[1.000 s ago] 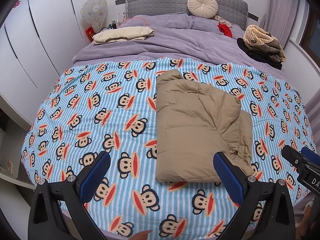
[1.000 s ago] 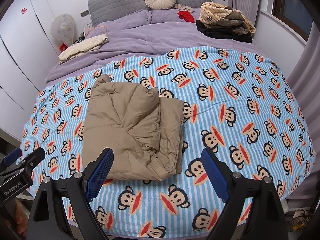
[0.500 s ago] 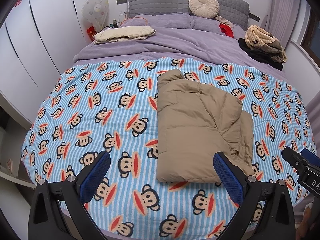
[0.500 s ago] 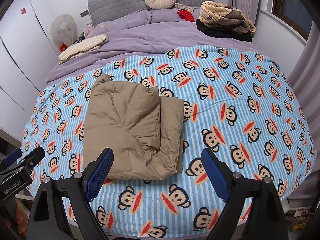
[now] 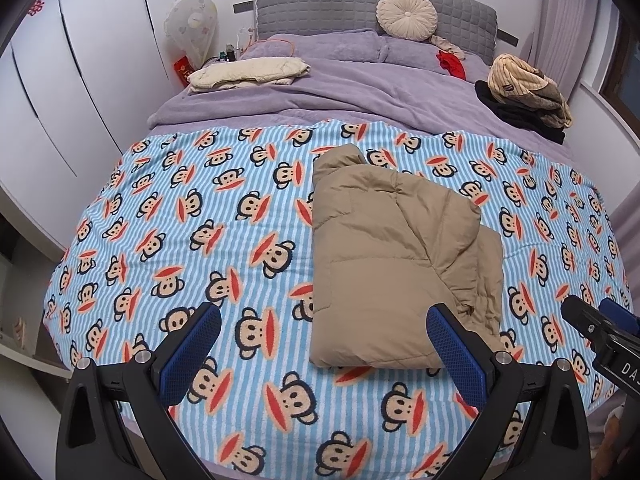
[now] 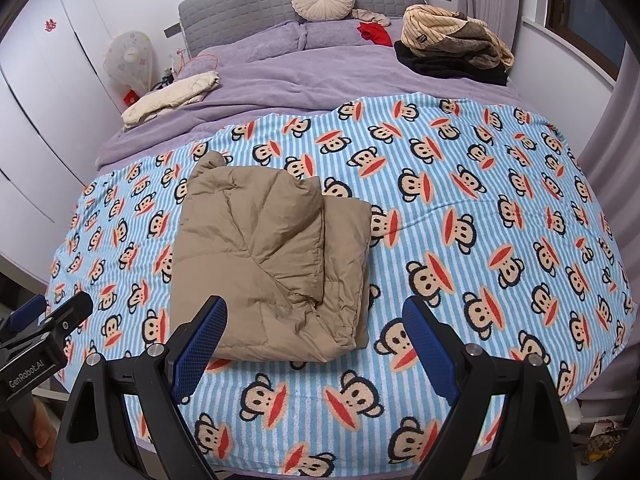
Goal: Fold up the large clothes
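You had both tongs released, nothing between the pads. Left gripper (image 5: 324, 336) hung above the near edge of the blue-striped monkey-print blanket (image 5: 192, 240); the folded tan quilted jacket (image 5: 392, 264) lay just beyond its right finger. Right gripper (image 6: 316, 328) sat beside it, jacket (image 6: 268, 264) ahead of its left finger, untouched.

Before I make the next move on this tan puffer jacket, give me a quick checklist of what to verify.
1. Left gripper open, nothing in it: ok.
2. Right gripper open, nothing in it: ok.
3. Tan puffer jacket folded into a compact rectangle: ok.
4. Jacket lying wholly on the monkey-print striped blanket: ok.
5. Edges aligned: not ok, lower layer sticks out on one side.
6. Underside smooth: cannot tell.
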The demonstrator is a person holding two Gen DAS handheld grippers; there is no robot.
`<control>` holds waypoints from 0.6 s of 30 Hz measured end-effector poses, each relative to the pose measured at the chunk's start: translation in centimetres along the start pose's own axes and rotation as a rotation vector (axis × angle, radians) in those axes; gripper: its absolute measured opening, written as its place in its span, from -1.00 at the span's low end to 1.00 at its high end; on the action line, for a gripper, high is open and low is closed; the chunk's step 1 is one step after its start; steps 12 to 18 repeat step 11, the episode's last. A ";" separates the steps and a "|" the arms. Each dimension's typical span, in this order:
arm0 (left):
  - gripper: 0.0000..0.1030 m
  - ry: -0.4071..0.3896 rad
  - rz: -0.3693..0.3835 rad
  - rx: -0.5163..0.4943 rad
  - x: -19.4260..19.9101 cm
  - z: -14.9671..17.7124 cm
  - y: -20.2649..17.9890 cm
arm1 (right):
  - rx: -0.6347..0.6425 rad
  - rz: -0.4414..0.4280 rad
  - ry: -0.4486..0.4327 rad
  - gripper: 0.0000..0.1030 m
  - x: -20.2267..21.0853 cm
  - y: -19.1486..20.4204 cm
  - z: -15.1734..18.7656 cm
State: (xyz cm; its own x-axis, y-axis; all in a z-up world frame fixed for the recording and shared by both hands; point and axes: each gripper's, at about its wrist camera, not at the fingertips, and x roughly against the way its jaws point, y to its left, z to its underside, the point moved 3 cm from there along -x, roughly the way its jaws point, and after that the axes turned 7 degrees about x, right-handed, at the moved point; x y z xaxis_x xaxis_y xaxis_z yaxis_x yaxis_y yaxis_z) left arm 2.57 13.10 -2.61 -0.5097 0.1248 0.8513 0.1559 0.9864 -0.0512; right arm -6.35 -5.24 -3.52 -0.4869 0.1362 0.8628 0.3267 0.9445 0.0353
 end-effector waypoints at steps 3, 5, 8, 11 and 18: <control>1.00 -0.003 0.000 0.001 0.2 0.1 -0.1 | -0.003 -0.004 -0.003 0.77 0.1 -0.1 -0.1; 1.00 -0.002 0.006 0.005 0.3 0.1 -0.3 | -0.001 -0.003 -0.003 0.77 0.2 -0.1 -0.1; 1.00 -0.014 0.013 0.010 0.6 0.1 -0.5 | -0.003 -0.005 -0.001 0.77 0.2 0.0 0.0; 1.00 -0.018 0.014 0.007 0.8 0.3 -0.9 | -0.004 -0.005 0.000 0.77 0.2 0.0 0.0; 1.00 -0.018 0.014 0.007 0.8 0.3 -0.9 | -0.004 -0.005 0.000 0.77 0.2 0.0 0.0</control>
